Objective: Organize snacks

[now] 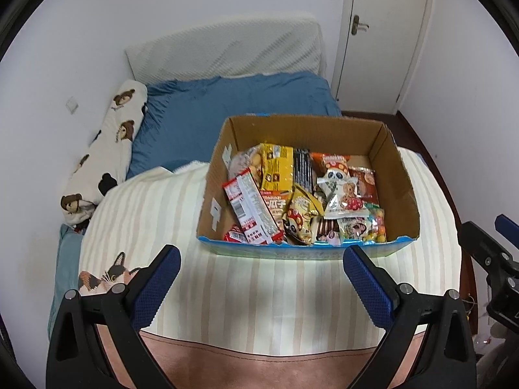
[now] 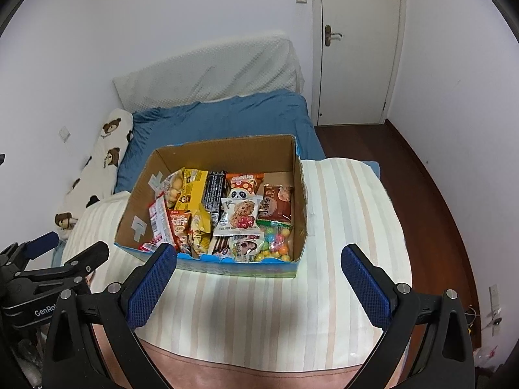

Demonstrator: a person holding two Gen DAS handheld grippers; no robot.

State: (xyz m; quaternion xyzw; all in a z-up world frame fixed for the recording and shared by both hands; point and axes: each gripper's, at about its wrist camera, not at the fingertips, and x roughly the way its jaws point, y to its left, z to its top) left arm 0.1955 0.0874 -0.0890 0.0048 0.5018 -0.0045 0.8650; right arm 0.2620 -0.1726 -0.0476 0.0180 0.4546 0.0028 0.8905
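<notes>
All the snacks were already gathered inside one open cardboard box [image 1: 301, 129] set on the striped blanket [image 1: 253, 291]; no packet was seen lying loose on the bed. Whether the organizing was nearly finished or only about to begin could not be told, since the packets lay jumbled rather than sorted.

The left gripper [image 1: 261, 262] was held spread wide over the blanket, just short of the box's near wall, with nothing between its blue pads. The right gripper [image 2: 258, 261] was likewise held wide apart and empty, its left finger overlapping the box's near edge in the right wrist view.

Counted from left to right in the box: one red-and-white striped packet [image 1: 251, 207] propped on the pile, one yellow packet [image 1: 277, 165], one black packet [image 1: 303, 168], one mushroom-print pouch [image 1: 300, 218], one panda-print orange bag [image 2: 243, 186], one white cookie packet [image 2: 238, 217], one brown packet [image 2: 275, 207], and one clear bag of coloured balls [image 2: 275, 248]. Several more were partly buried, so roughly a dozen were judged present; an exact total could not be given.
</notes>
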